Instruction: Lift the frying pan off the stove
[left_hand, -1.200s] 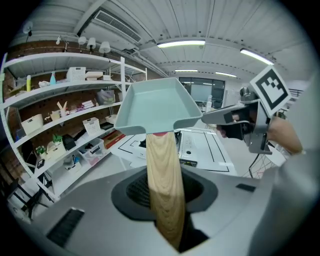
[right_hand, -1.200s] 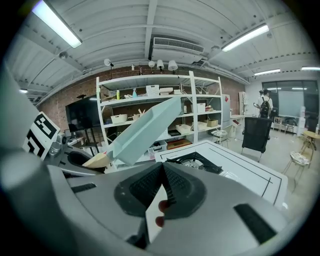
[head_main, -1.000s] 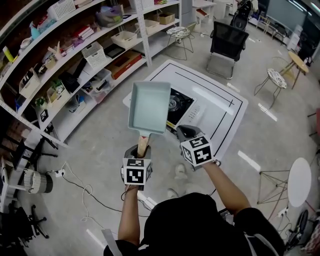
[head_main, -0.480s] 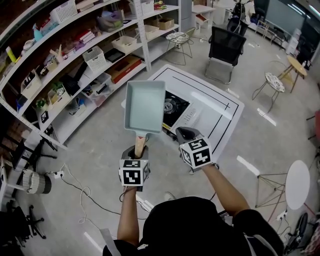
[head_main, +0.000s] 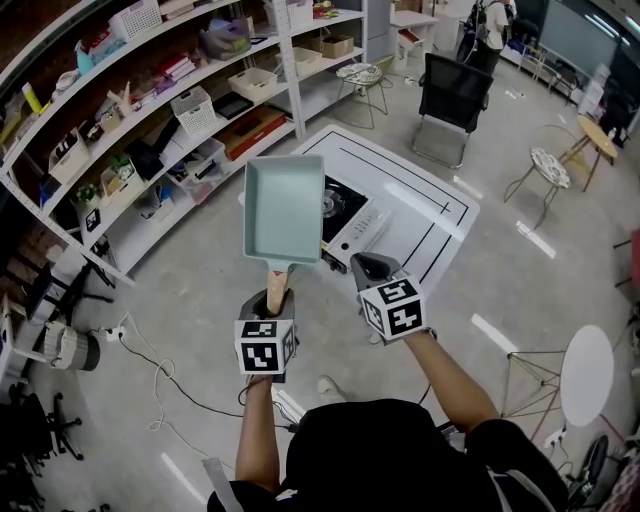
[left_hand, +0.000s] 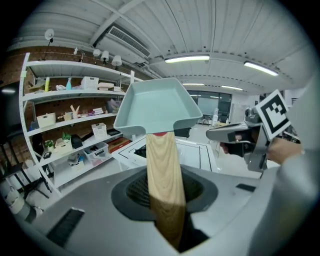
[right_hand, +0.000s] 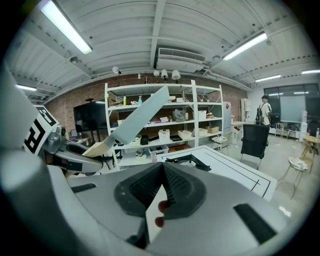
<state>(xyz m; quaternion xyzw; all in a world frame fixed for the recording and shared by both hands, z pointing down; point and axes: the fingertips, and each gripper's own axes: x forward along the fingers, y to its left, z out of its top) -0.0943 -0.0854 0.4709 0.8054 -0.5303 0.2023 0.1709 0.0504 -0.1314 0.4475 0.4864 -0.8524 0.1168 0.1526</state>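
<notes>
Frying pan (head_main: 284, 208) held in the air ahead of the left gripper (head_main: 272, 302) fingertips, its wooden handle (left_hand: 162, 170) pinched between them. Clear air separates its edges from the stove (head_main: 352, 232), lower and rightward. Right gripper (head_main: 363, 266), fingers pressed together and empty, hovers just right, apart.

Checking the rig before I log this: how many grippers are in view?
2. The left gripper holds the frying pan by its wooden handle; the right gripper is beside it, jaws together. None seem hidden.

One frying pan (head_main: 283, 210), one stove (head_main: 356, 226), two grippers (left (head_main: 272, 298), right (head_main: 364, 267)), one black chair (head_main: 455, 85), perhaps four small round tables (head_main: 585, 375).
</notes>
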